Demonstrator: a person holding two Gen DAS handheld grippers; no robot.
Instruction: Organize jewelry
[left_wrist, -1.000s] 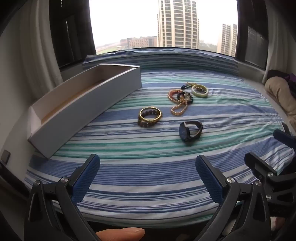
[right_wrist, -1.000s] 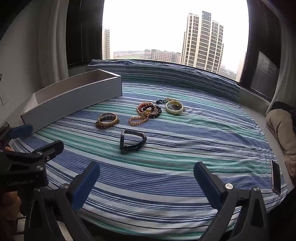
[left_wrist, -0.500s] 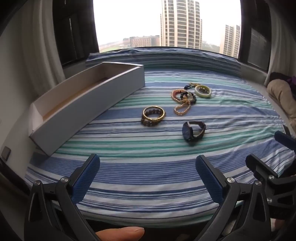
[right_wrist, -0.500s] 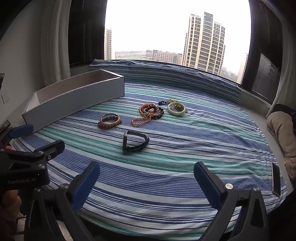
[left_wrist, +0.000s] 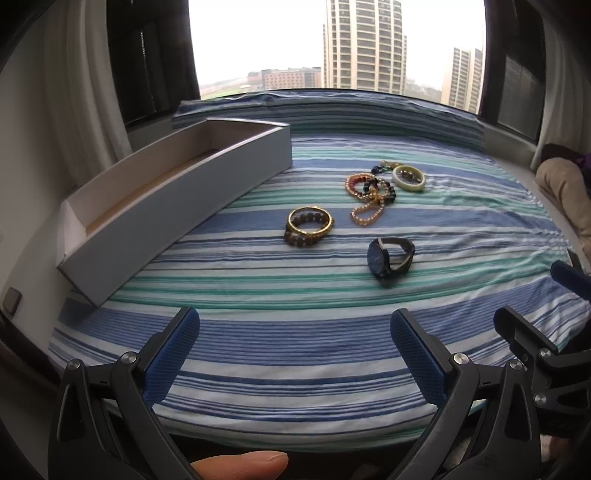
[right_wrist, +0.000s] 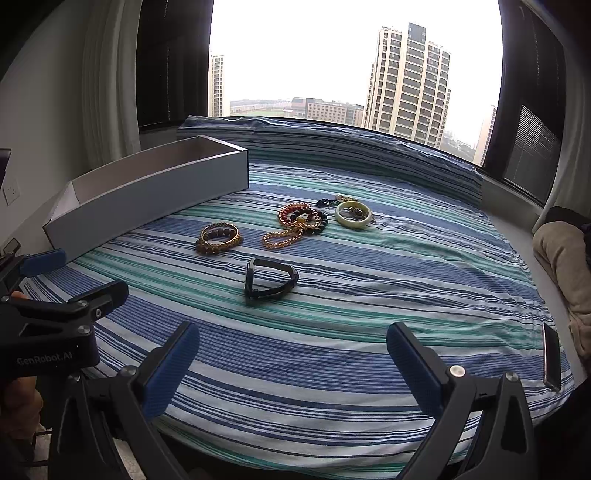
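Two grippers in frame, both with jaws spread wide and nothing between the blue pads: left gripper (left_wrist: 293, 349) and right gripper (right_wrist: 291, 360), each held low over the near edge of the striped bedspread (left_wrist: 295, 332), well short of the jewelry. Jewelry lies loose on the cloth in four groups. Nearest: a black watch (left_wrist: 389, 256), strap closed in a loop, resting on its side, apart from everything else. Beyond it and toward the box: a gold bangle (left_wrist: 309, 221) lying on top of a brown bead bracelet (left_wrist: 301, 238) — the two touch and overlap. Further back: a tangle of beaded bracelets (left_wrist: 369, 192), red, dark and amber strands, with a gold chain trailing out toward the watch; individual pieces in the heap cannot be separated by eye. Just beside that heap, on the window side, a pale green bangle (left_wrist: 408, 178) lies flat, with some small dark and gold links at its far edge, too small to identify. A long white box (left_wrist: 173, 206), open-topped, sits along the left edge of the bedspread, angled toward the window; what shows of its inside holds no jewelry. From the right wrist view, a phone (right_wrist: 551, 356) lies at the right edge of the bedspread, and a beige blanket (right_wrist: 561, 254) is bunched beyond it.
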